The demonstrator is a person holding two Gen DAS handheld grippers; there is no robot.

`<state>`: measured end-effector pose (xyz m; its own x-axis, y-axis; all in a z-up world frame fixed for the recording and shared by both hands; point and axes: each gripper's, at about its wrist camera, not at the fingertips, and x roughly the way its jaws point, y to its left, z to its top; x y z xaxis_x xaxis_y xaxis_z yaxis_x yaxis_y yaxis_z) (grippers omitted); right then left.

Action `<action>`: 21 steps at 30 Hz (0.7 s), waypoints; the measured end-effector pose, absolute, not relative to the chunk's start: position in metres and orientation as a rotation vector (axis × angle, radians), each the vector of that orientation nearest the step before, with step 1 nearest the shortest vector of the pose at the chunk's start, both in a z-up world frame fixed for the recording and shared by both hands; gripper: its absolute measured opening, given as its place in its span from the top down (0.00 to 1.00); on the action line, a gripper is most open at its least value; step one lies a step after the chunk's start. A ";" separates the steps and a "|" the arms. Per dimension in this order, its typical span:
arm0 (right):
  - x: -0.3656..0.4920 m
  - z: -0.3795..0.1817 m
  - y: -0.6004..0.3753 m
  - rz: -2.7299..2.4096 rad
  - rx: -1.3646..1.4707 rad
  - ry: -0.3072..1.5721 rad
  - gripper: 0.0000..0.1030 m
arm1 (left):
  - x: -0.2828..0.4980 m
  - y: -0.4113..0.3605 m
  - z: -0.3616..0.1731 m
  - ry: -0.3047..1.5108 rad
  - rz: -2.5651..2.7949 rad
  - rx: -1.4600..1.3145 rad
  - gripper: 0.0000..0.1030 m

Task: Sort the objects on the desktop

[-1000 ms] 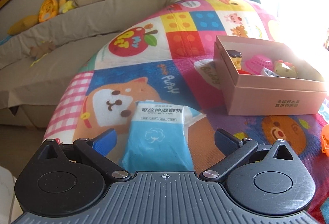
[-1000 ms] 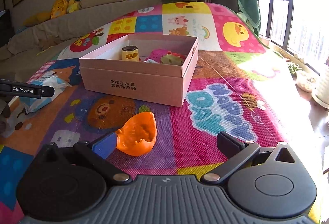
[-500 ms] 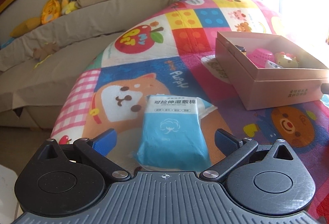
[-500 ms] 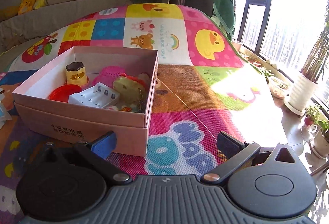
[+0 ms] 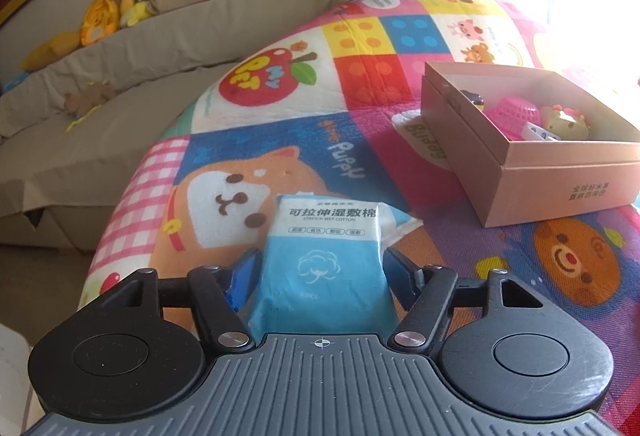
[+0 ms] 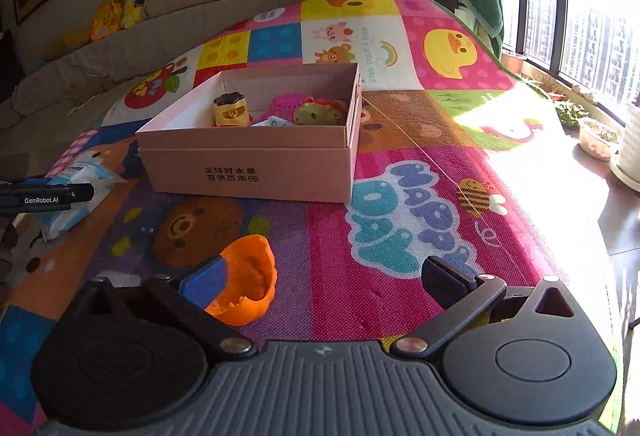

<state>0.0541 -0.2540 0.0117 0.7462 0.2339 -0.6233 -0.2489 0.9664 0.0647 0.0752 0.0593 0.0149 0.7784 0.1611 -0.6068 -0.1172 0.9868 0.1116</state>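
**A:** Bright cartoon mat [image 5: 360, 47] covers the whole surface, with a grey sofa [image 5: 120, 83] and plush toys [image 5: 120, 7] behind it. What has the left gripper [image 5: 320, 272] got?

**B:** Its two fingers are pressed in against the sides of a blue pack [image 5: 324, 260] of wet cotton pads, so it grips the pack. From the right wrist view the pack [image 6: 80, 179] lies on the mat at the left, with the left gripper [image 6: 44, 195] over it. Whether the pack is lifted I cannot tell.

**A:** And the box?

**B:** A pink cardboard box [image 5: 560, 191] stands open on the mat, to the right of the pack and apart from it. Inside it are a yellow toy with a dark top [image 6: 230, 109], a pink basket [image 6: 284, 105], a yellowish figure with red on it [image 6: 316, 111] and something small and white [image 6: 272, 123].

**A:** Right gripper [image 6: 324, 276]?

**B:** Spread wide, holding nothing. An orange shell-like toy [image 6: 250, 284] sits on the mat just beside its blue-padded left finger [image 6: 204, 282], partly behind it; whether they touch is unclear. The other finger is well clear of the toy, over the pink part of the mat.

**A:** Where is the orange toy against the box?

**B:** Nearer the camera than the box [image 6: 248, 171], with a bear print between them.
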 end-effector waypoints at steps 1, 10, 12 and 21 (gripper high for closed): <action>0.052 0.010 -0.252 0.272 -0.034 0.682 0.00 | 0.073 0.058 0.014 0.667 0.146 0.070 0.34; 0.042 0.016 -0.224 0.364 -0.093 0.640 0.08 | 0.020 0.030 0.018 0.702 -0.065 0.040 0.37; 0.041 0.015 -0.215 0.376 -0.130 0.633 0.10 | 0.009 0.023 0.018 0.708 -0.114 0.038 0.36; 0.056 0.002 -0.208 0.354 -0.147 0.699 0.38 | 0.000 0.015 0.014 0.714 -0.130 0.043 0.20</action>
